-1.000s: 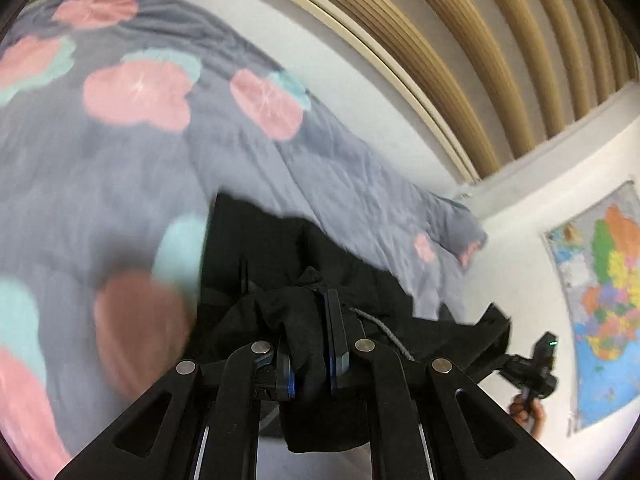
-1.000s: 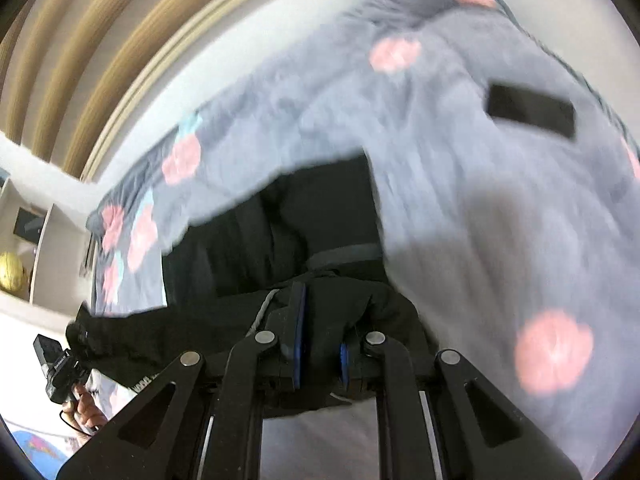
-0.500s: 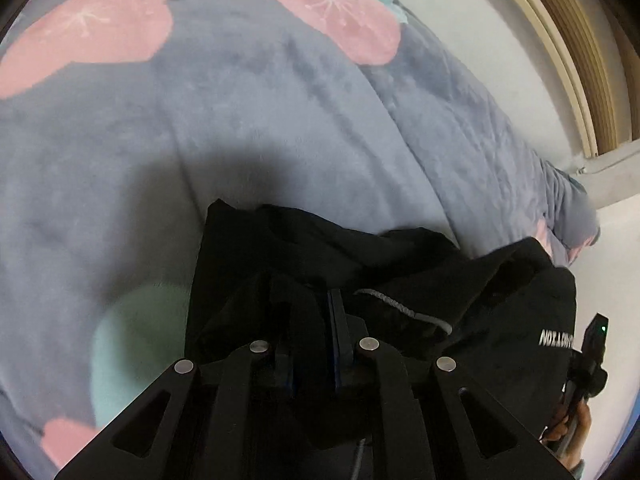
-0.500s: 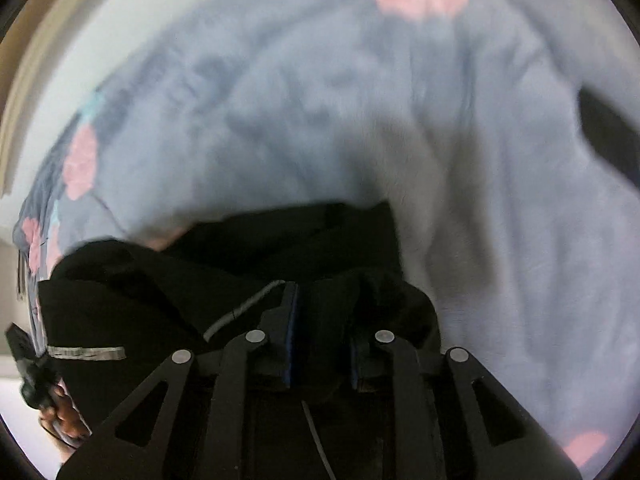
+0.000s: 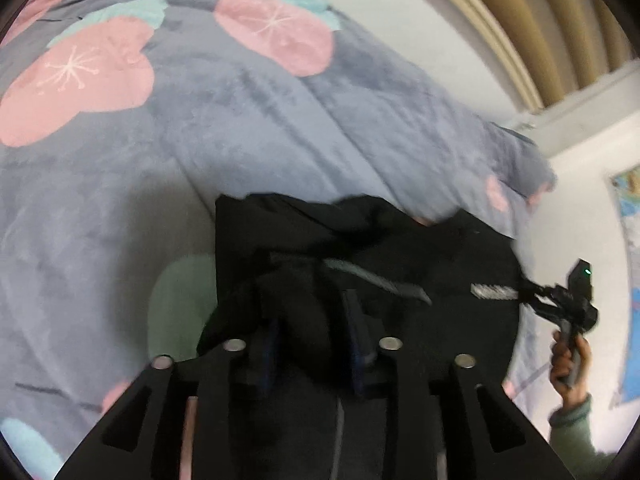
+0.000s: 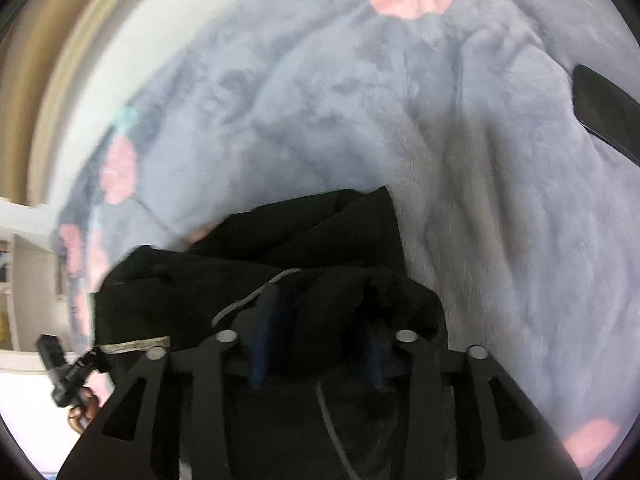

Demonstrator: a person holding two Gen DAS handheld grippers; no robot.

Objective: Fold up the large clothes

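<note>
A black garment [image 5: 360, 248] with a grey drawstring lies folded over on the grey flowered blanket [image 5: 200, 128]. My left gripper [image 5: 316, 312] has its jaws parted, with a bunch of the black cloth loose between them. In the right wrist view the same garment [image 6: 312, 240] lies below my right gripper [image 6: 320, 320], whose jaws are also parted around a bunch of cloth. The right gripper also shows in the left wrist view [image 5: 572, 304], at the garment's far corner. The left gripper shows in the right wrist view [image 6: 60, 368].
The blanket [image 6: 360, 120] covers the bed on all sides of the garment. A flat black object [image 6: 600, 116] lies on the blanket at the right. A white wall and wooden slats [image 5: 540, 20] run behind the bed. A map [image 5: 632, 280] hangs on the right wall.
Both grippers have lowered the garment's held edge onto the blanket, folding it over. The jaws of both have widened and the cloth now sits loose between them.
</note>
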